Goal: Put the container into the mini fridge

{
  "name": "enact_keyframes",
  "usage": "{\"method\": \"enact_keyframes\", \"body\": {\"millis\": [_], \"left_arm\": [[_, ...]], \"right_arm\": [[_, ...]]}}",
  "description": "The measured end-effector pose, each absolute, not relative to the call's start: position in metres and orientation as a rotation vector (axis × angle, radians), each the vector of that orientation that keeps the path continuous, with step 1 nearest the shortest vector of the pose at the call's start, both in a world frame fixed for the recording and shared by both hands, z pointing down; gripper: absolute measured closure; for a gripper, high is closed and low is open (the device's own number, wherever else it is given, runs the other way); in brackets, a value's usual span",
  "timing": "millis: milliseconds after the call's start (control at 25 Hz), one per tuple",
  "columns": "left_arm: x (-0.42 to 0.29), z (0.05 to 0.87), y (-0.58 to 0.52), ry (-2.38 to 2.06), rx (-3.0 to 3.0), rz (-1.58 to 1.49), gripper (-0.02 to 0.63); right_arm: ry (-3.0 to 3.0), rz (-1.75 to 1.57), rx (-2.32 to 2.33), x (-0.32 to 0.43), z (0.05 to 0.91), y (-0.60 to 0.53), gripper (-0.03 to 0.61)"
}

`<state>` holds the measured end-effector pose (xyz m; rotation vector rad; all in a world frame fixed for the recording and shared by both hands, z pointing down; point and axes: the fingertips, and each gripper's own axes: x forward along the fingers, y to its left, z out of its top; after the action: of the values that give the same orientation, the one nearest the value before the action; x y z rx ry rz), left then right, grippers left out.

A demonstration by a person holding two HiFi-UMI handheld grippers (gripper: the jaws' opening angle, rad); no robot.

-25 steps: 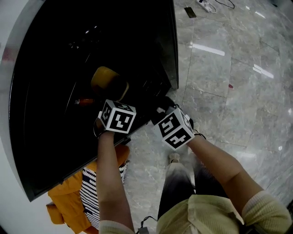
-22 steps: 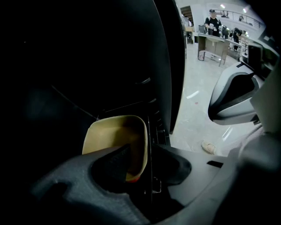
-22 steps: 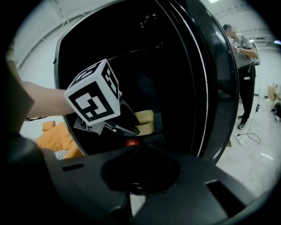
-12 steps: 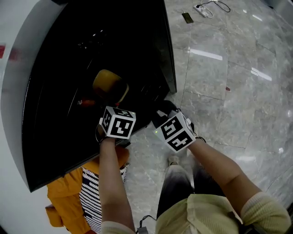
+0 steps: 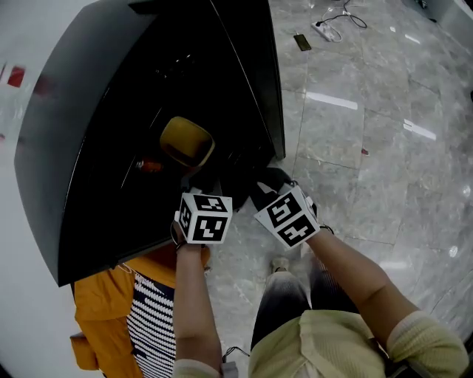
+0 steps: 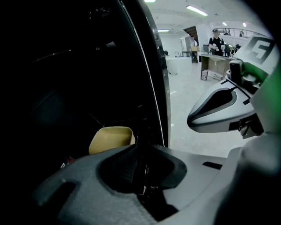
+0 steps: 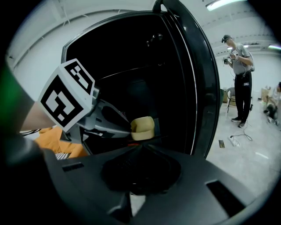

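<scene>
The yellow container (image 5: 187, 142) stands on a shelf inside the black mini fridge (image 5: 103, 111), whose door (image 5: 255, 74) is open. It also shows in the left gripper view as the container (image 6: 112, 139) and in the right gripper view as the container (image 7: 142, 127). My left gripper (image 5: 201, 184) hangs just in front of the container and clear of it. Its jaws are closing to a narrow gap with nothing between them. My right gripper (image 5: 260, 186) is beside it at the fridge's front edge, shut and empty.
An orange garment with a striped cloth (image 5: 140, 310) lies on the floor at the fridge's near corner. A small red thing (image 5: 151, 166) sits by the container. A phone (image 5: 303, 42) and a power strip (image 5: 332, 15) lie on the grey floor. A person (image 7: 240, 79) stands beyond the door.
My left gripper has drawn back from the container toward me. The container has stayed on the shelf. The right gripper has hardly moved.
</scene>
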<state>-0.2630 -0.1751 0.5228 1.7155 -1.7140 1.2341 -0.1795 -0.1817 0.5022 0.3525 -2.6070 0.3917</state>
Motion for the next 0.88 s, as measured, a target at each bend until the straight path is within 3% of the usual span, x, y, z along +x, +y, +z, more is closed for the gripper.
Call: {"method": "enact_keyframes", "body": {"millis": [200,560,880], "left_arm": [[-0.244,0.507,-0.159,-1.778,1.717,1.11,0.58],[-0.213,0.474,-0.139,-1.781,1.728,0.662,0.591],[-0.205,0.447,-0.106,-1.848,1.698,0.543,0.591]], "right_arm": [[-2.617,0.402,0.388,-0.169,0.486,-0.179,0.548],[-2.634,0.419,0.431,-0.159,0.464,-0.165,0.548],[-2.637,0.404,0.469,-0.142,0.446,-0.155,0.548]]}}
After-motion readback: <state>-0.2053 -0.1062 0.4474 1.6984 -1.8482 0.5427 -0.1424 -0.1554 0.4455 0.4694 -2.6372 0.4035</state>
